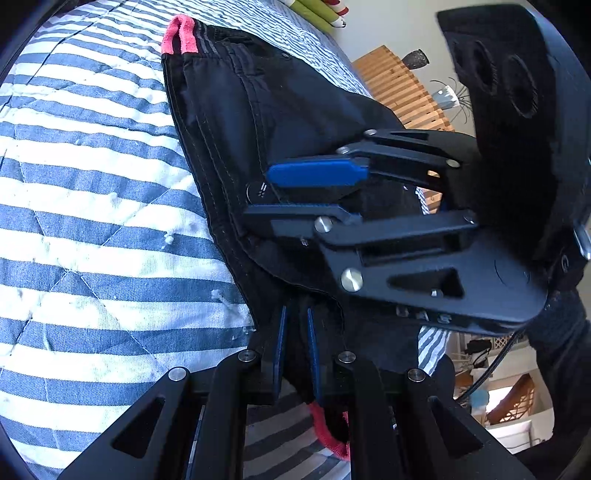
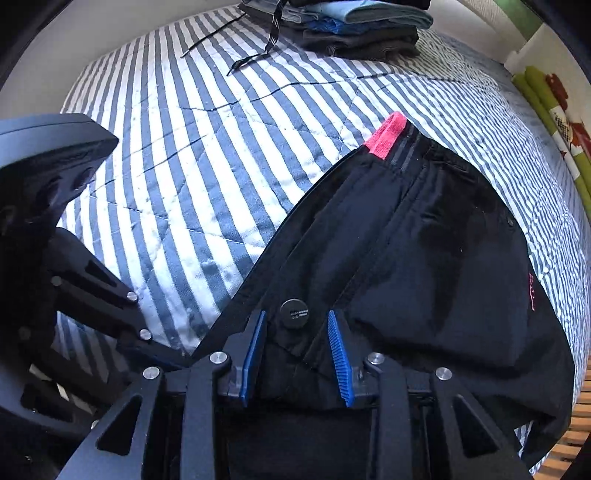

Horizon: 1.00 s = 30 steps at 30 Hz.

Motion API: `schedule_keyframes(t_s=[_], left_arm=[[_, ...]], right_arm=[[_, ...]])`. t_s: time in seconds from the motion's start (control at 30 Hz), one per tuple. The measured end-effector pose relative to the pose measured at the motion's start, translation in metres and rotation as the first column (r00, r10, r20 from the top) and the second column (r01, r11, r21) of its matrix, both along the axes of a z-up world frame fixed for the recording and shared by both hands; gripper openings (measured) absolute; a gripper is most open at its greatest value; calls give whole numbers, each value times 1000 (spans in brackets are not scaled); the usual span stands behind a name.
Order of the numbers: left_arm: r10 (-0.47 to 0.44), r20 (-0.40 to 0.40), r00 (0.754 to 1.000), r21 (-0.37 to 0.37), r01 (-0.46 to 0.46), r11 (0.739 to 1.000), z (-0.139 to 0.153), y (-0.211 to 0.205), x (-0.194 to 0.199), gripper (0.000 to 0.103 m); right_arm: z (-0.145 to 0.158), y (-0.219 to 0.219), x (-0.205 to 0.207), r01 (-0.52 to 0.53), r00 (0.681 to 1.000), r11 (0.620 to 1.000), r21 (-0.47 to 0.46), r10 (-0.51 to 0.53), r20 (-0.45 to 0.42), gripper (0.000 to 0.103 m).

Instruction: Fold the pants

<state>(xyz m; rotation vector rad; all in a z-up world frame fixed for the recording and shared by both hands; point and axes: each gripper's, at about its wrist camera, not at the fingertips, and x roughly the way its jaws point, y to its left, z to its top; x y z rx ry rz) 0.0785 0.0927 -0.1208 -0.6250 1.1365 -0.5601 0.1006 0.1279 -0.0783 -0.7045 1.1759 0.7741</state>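
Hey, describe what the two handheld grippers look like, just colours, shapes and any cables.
Both are matte black linkage frames with silver round pivot screws and triangular cut-outs. The left gripper carries slim blue pads; the right gripper has blue ribbed pads. Seen from the left wrist, the right one has a broad black rounded housing and a thin black cable hanging below it.

Blue-and-white striped quilt (image 2: 229,155) covering a bed, stack of folded clothes (image 2: 354,33) at its far end, pale wall (image 1: 388,26) beyond, slatted wooden furniture (image 1: 399,85) alongside, bright daylight.
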Motion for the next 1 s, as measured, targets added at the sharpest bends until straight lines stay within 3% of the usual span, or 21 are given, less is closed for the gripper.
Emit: schedule_keyframes(t_s=[0.03, 0.17, 0.23, 0.33, 0.47, 0.53, 0.6, 0.7, 0.83, 1.0], left_arm=[[-1, 1, 1000, 1, 1, 1000, 0, 0, -2, 12], [0, -2, 1000, -4, 0, 1000, 0, 0, -2, 12], [2, -7, 1000, -13, -2, 1000, -2, 1, -2, 12], [9, -16, 1000, -20, -9, 1000, -3, 3, -3, 12], [9, -14, 1000, -12, -9, 1000, -2, 5, -3, 12], [8, -11, 1000, -10, -8, 1000, -1, 4, -3, 12], [11, -18, 1000, -19, -11, 1000, -2, 3, -2, 12], [17, -30, 999, -38, -18, 999, -4, 7, -2, 12], [16, -22, 1000, -21, -16, 1000, -1, 7, -2, 12], [22, -31, 999, -32, -23, 999, -3, 6, -1, 12]], right_arm=[[1, 0, 1, 1, 1000, 1000, 9, -1, -11, 16], [-3, 0, 18, 27, 997, 999, 36, -24, -77, 15], [-6, -6, 41, 83, 984, 994, 76, -70, -163, 15], [-8, -31, 73, 219, 920, 962, 160, -149, -363, 15], [-28, -75, 110, 436, 775, 866, 245, -223, -591, 15], [-35, -90, 114, 493, 739, 820, 291, -218, -637, 15], [-40, -99, 116, 508, 718, 801, 315, -192, -669, 15], [-37, -102, 113, 484, 719, 806, 341, -144, -680, 15], [-31, -97, 102, 430, 750, 833, 347, -116, -651, 15], [-22, -75, 86, 305, 830, 909, 284, -107, -548, 15]])
